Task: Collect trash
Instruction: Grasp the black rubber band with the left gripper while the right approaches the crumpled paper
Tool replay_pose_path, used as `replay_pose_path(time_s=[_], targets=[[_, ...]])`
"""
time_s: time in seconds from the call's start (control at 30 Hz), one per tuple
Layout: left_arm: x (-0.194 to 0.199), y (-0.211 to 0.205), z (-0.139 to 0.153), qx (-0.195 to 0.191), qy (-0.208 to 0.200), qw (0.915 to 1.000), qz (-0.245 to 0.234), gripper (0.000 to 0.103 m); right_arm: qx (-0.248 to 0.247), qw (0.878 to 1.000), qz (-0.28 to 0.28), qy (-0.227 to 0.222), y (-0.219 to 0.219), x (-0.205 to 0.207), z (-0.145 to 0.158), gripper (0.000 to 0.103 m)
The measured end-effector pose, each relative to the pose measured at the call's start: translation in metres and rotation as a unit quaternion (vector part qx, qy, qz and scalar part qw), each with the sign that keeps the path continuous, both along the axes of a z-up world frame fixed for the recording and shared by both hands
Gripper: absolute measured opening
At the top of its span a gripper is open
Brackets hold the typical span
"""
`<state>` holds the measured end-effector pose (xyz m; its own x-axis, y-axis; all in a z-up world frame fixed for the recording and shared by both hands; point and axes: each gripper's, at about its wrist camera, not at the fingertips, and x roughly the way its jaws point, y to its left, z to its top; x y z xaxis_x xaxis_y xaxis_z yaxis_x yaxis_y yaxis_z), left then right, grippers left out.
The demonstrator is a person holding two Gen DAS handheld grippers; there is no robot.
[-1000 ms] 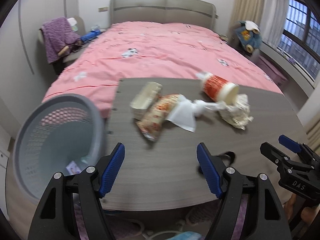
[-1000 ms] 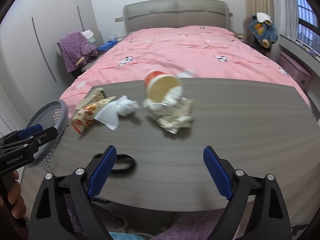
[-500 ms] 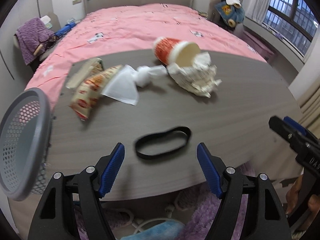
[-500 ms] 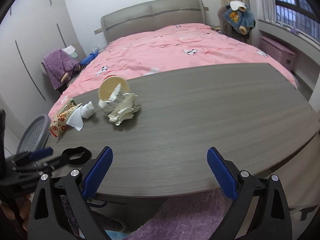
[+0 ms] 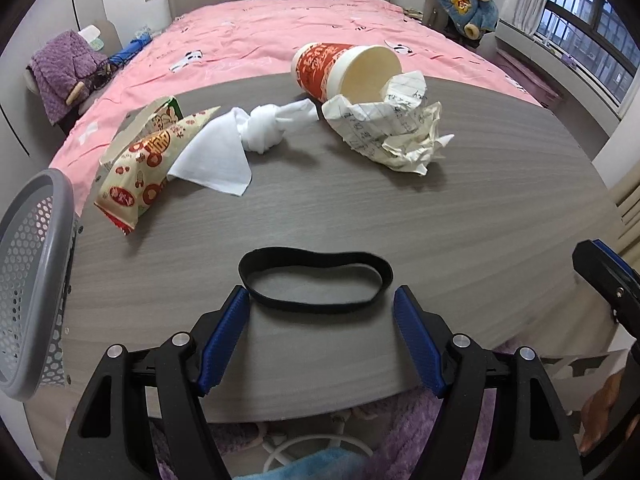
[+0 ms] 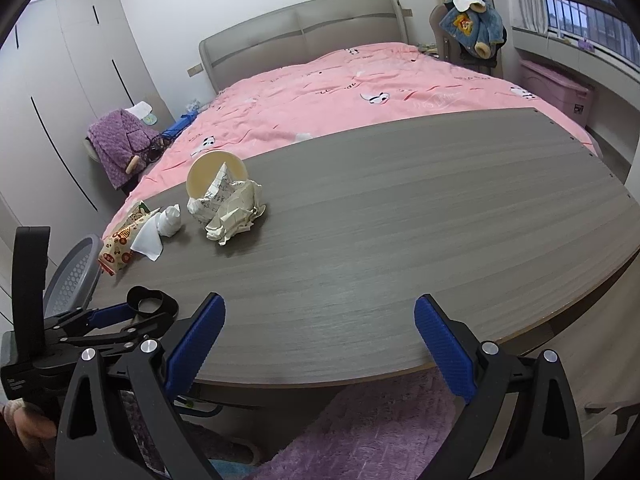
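The left gripper (image 5: 320,302) is held with its jaws spread wide, nothing pressed between them; a black elastic band (image 5: 316,280) lies flat on the bench (image 5: 440,240) just ahead of the blue pads (image 5: 224,332), and whether the left pad touches it cannot be told. The right gripper (image 6: 320,320) is likewise seen with jaws wide and empty, over bare bench near the front edge.

Beyond the band the trash is gathered: a printed snack wrapper (image 5: 148,160) to the far left, a knotted white tissue (image 5: 240,144) overlapping it, a crumpled sheet of written paper (image 5: 396,128) to the far right, and a red-and-white paper cup (image 5: 340,70) lying on its side behind that paper, its mouth partly covered by the sheet. A second package behind the wrapper is mostly hidden. The writing on the paper cannot be read.

A grey perforated bin (image 5: 28,280) is seen left of the band, off the bench edge, cut by the picture border; its inside is not shown. In the left view only one tip of the right gripper appears at the right border.

The bench is grey wood-grain. Behind the band a bed (image 5: 300,28) with a pink cover and grey headboard is seen, with a purple garment on a chair (image 5: 60,72) far left and a window (image 5: 592,12) far right.
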<state>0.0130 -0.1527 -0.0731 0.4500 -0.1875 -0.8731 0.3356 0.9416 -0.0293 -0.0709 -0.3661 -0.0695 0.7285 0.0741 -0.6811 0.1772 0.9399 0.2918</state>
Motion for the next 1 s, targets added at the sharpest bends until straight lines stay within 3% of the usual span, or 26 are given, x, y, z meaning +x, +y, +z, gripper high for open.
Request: replay_pose_path(time_s=[0.1, 0.2, 0.37, 0.73, 1.0], targets=[[0.002, 0.001, 0.0, -0.009, -0.005, 0.9999, -0.001, 0.07, 0.002, 1.0, 0.0, 0.002, 0.0, 0.0, -0.002, 0.094], [0.002, 0.002, 0.002, -0.017, -0.008, 0.9998, -0.007, 0.059, 0.004, 1.0, 0.0, 0.005, 0.001, 0.002, -0.004, 0.094], [0.004, 0.008, 0.005, -0.03, -0.009, 0.9995, -0.005, 0.055, 0.002, 1.0, 0.005, 0.008, 0.005, 0.007, -0.005, 0.094], [0.008, 0.033, 0.038, -0.028, -0.074, 0.9965, 0.025, 0.054, -0.022, 0.998, 0.05, 0.012, 0.039, 0.057, 0.0, 0.095], [0.018, 0.052, 0.043, -0.04, -0.075, 0.9957, 0.037, 0.054, -0.043, 0.996, 0.079, 0.017, 0.064, 0.106, 0.004, 0.095]])
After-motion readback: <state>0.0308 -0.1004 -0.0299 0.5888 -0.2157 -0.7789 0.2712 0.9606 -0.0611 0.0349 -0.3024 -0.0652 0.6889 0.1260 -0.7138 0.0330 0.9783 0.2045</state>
